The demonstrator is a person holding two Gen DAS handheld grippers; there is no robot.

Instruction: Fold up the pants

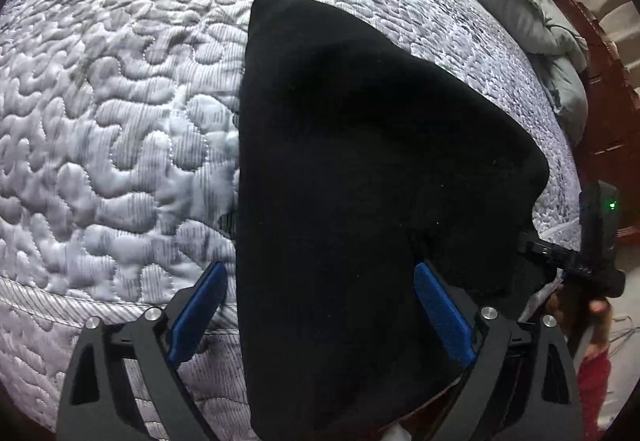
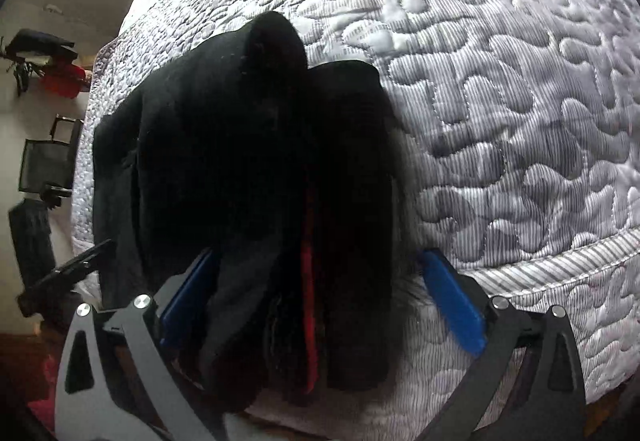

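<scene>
Black pants lie folded in a thick bundle on a white quilted mattress, hanging a little over its near edge. My left gripper is open, its blue pads on either side of the bundle's near end. In the right wrist view the pants show stacked layers with a red stripe between them. My right gripper is open too, its blue pads spread wide around the folded end. Neither gripper pinches the cloth.
A grey duvet is bunched at the mattress's far right by a dark wooden headboard. The right gripper's body shows at the right edge. A black chair and red item stand beyond the bed.
</scene>
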